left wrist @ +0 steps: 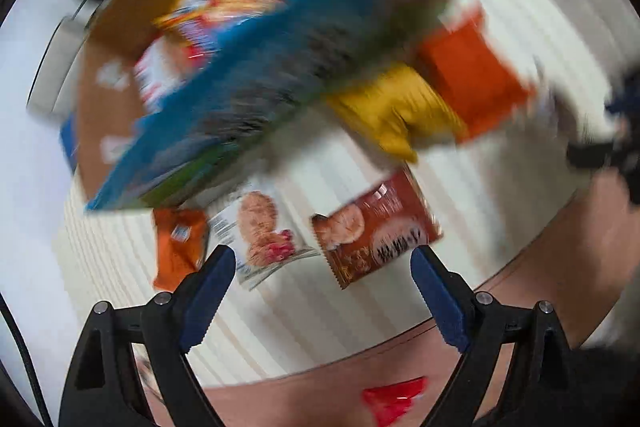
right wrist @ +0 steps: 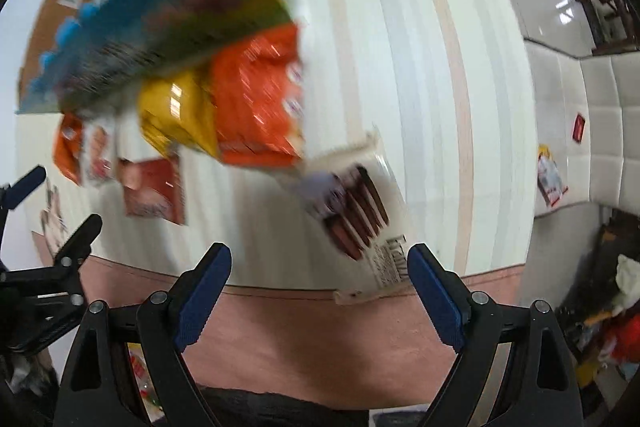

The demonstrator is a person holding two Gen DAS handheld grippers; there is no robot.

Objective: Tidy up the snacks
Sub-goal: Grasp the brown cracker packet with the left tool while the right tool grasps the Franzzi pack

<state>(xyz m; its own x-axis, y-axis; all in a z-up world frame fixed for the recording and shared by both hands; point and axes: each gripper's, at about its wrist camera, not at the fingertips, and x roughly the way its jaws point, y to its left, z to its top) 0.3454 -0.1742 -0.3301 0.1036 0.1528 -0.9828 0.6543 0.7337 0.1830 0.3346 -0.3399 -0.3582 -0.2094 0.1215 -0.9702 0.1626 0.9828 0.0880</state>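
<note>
Both views are blurred by motion. My left gripper (left wrist: 322, 269) is open and empty above the striped table (left wrist: 312, 323). Just beyond it lie a small orange packet (left wrist: 178, 247), a white cookie packet (left wrist: 264, 237) and a brown packet (left wrist: 378, 227). Farther off lie a large blue snack box (left wrist: 276, 83), a yellow bag (left wrist: 394, 111) and an orange bag (left wrist: 472, 75). My right gripper (right wrist: 320, 267) is open and empty near a white packet of chocolate sticks (right wrist: 356, 211). The blue box (right wrist: 168, 11), yellow bag (right wrist: 176, 115) and orange bag (right wrist: 256, 99) show there too.
A cardboard box (left wrist: 132, 15) holding several snack packets stands at the table's far side. A red packet (left wrist: 394, 399) lies on the floor below the table edge. A white sofa (right wrist: 592, 131) with two packets stands to the right. The left gripper (right wrist: 48, 211) shows in the right view.
</note>
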